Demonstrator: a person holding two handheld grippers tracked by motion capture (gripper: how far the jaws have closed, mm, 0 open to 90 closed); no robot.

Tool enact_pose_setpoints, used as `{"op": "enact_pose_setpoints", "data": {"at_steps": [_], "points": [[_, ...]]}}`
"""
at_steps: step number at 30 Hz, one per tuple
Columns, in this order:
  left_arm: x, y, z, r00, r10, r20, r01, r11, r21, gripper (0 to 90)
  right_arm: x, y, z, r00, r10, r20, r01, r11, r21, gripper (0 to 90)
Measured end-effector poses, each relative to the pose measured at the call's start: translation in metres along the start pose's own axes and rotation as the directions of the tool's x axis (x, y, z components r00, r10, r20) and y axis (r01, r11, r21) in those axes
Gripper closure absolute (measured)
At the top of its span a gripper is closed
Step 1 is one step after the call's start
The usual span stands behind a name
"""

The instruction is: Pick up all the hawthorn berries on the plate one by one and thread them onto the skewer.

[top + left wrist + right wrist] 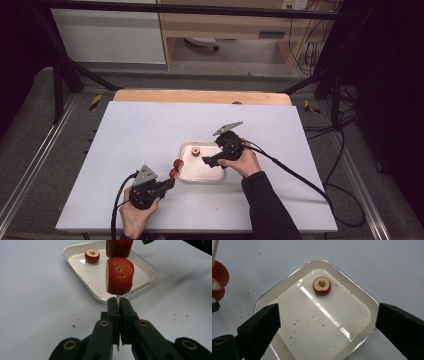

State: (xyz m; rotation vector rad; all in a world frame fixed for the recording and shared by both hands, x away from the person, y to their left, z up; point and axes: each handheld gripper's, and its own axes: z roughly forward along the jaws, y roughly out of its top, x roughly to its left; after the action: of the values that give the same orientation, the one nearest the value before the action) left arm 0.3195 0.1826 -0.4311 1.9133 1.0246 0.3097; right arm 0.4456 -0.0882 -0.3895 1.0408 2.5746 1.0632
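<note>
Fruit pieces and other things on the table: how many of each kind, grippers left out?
Red fruit pieces on the skewer: 2
Red fruit pieces in the tray: 1
Wooden skewers: 1
White trays: 1
Total: 5

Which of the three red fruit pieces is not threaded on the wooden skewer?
The round red fruit piece with a hollowed pale centre, lying alone in the white rectangular tray. The other two sit stacked on the thin wooden skewer.
</note>
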Motion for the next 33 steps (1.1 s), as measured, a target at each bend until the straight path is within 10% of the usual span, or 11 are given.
{"op": "enact_pose_setpoints", "data": {"at_steps": [33], "points": [[0.008, -0.007, -0.001, 0.9999, -0.002, -0.010, 0.002, 0.9999, 0.014, 88.3, -0.001, 0.047, 0.060, 0.9996, 0.012, -0.025, -0.007, 0.980, 0.199, 16.4]]}}
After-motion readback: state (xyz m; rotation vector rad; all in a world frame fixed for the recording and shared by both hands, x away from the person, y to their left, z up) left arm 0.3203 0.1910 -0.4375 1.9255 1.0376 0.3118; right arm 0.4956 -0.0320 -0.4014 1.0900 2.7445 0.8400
